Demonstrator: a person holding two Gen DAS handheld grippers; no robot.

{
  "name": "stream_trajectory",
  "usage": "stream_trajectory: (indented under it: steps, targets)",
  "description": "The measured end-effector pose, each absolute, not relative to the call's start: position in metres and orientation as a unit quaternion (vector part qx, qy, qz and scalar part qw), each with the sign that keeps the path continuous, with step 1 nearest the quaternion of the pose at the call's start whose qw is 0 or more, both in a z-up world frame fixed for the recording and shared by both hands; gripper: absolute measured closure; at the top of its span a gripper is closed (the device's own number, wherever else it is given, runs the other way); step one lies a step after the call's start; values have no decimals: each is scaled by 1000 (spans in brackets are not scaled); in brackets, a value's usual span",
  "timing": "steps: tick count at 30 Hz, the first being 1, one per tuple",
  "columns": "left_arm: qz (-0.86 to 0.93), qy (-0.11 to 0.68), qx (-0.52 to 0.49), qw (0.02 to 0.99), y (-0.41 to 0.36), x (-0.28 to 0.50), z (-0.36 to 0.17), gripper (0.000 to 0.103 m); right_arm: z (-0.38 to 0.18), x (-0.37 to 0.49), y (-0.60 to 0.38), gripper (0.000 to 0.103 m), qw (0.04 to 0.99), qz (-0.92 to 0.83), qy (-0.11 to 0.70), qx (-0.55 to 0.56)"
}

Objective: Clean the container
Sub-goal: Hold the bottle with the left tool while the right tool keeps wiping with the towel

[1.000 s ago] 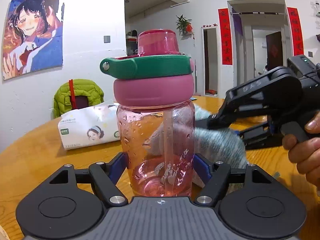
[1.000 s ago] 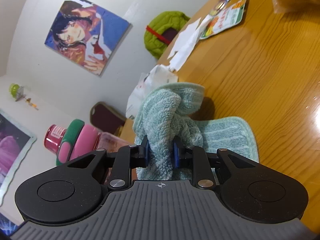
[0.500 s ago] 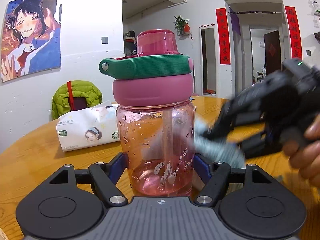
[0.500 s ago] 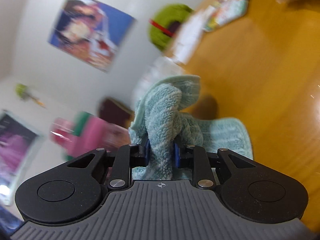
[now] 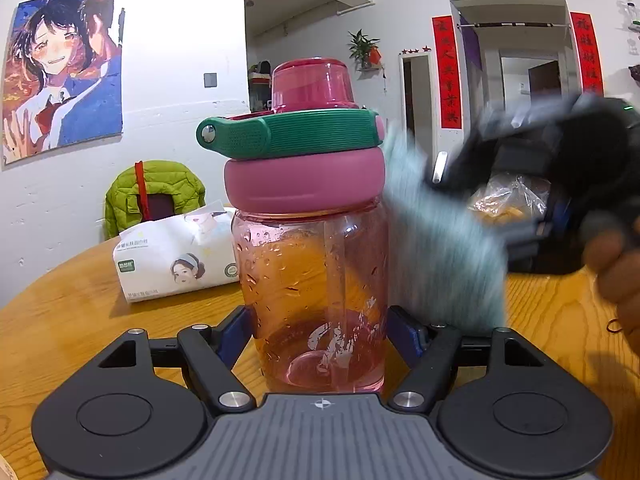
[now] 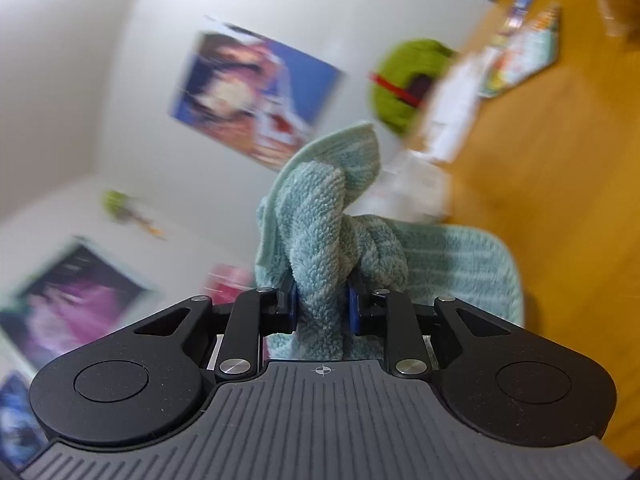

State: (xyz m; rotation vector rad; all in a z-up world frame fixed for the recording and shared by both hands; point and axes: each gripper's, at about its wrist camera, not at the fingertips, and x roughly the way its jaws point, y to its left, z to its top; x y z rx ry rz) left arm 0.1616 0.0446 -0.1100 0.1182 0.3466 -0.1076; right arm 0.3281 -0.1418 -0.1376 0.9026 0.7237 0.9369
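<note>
A clear pink bottle (image 5: 312, 280) with a pink collar, a green carry loop and a pink cap stands upright on the wooden table (image 5: 72, 320). My left gripper (image 5: 322, 336) is shut on its lower body, a blue pad on each side. Water drops cling to its wall. A teal cloth (image 6: 324, 240) is pinched in my right gripper (image 6: 322, 308), which is rolled sideways. In the left wrist view that cloth (image 5: 436, 248) hangs blurred against the bottle's right side, with the right gripper (image 5: 552, 168) and a hand (image 5: 616, 264) behind it. The bottle (image 6: 228, 284) shows as a pink blur.
A white tissue pack (image 5: 172, 252) lies on the table left of the bottle. A green jacket (image 5: 156, 188) hangs over a chair behind it. A plastic bag (image 5: 508, 196) sits at the far right. Printed packets (image 6: 520, 56) lie further along the table.
The right gripper has risen with the cloth from beside the bottle's lower body to its shoulder height. The bottle and my left gripper have stayed put.
</note>
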Motion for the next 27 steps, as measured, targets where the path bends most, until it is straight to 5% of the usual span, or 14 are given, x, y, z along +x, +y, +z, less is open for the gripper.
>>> stream_trajectory:
  steps: [4,7,10,19,27]
  targets:
    - [-54,172,58,982,45,161,-110,32,-152,338,-121,79,773,357,423,311]
    - [-50,172,51,982,45,160,-109,32,-153,337,-124,79,780,353,421,301]
    - [-25,173,35,984,43,154,-107,20,-155,339,-130,79,782,353,400,322]
    - [4,159,65,985,15,135,-106,23,-155,346,-138,79,762,363,349,409]
    - [-35,155,30,987,45,159,-103,24,-136,329,-122,78,783,371,357,351]
